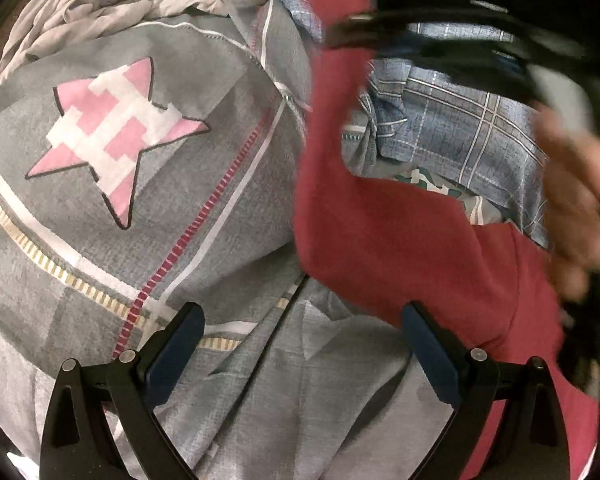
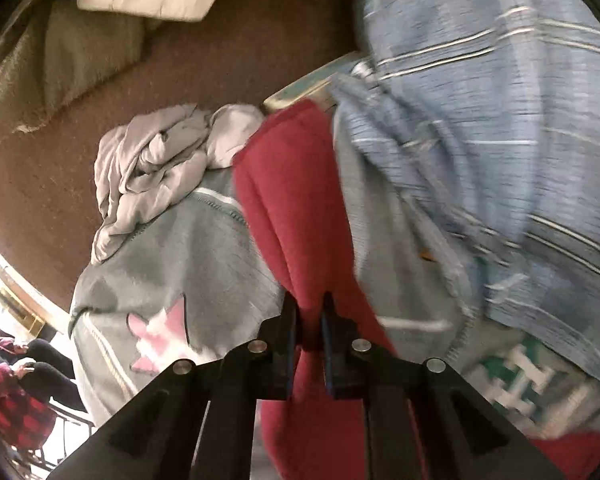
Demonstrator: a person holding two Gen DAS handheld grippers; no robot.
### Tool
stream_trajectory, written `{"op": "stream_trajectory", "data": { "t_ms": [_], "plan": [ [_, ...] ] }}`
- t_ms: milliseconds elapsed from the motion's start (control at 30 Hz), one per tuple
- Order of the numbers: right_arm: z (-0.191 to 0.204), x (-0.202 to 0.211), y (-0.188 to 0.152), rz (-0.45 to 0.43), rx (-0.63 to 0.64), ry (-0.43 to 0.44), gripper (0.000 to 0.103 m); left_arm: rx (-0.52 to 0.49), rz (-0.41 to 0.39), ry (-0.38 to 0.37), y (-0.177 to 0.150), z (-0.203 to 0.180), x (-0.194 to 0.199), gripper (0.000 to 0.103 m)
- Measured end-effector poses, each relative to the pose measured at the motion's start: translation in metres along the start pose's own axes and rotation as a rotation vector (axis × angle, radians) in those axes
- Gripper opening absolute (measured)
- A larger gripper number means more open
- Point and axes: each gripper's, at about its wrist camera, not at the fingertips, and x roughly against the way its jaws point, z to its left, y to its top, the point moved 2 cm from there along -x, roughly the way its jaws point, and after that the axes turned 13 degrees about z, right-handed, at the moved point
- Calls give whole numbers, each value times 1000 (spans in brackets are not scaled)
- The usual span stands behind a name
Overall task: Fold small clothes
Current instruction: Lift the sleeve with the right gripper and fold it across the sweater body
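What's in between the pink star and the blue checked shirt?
The red cloth hangs between the pink star and the blue checked shirt, seen from the left wrist view.

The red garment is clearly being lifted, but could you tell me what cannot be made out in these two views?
- Right gripper: left wrist view, blurred by motion; its jaws unreadable there.
- Red garment: which piece of clothing it is stays unclear; bunched up, its lower end cut off by the frame edge.
- Blue plaid shirt: right wrist view, smeared by blur; its far side runs off frame.
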Motion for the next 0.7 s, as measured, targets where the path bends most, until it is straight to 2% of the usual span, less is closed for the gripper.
{"op": "stream_trajectory", "data": {
  "t_ms": [133, 267, 400, 567, 700],
  "plan": [
    [-18, 52, -29, -74, -20, -45, 10, 17, -33, -21, 2, -1, 9, 99],
    [-40, 109, -58, -174, -103, -71, 10, 14, -50, -47, 0, -5, 18, 99],
    [-74, 162, -116, -235, -189, -194, 10, -21, -56, -49, -7, -13, 22, 99],
    [-123, 189, -191, -237, -356, -349, 10, -78, -39, -43, -15, -31, 17, 99],
    [-160, 170, -254, -137, -495, -423, 11, -124, -31, -41, -18, -49, 13, 99]
  ]
}}
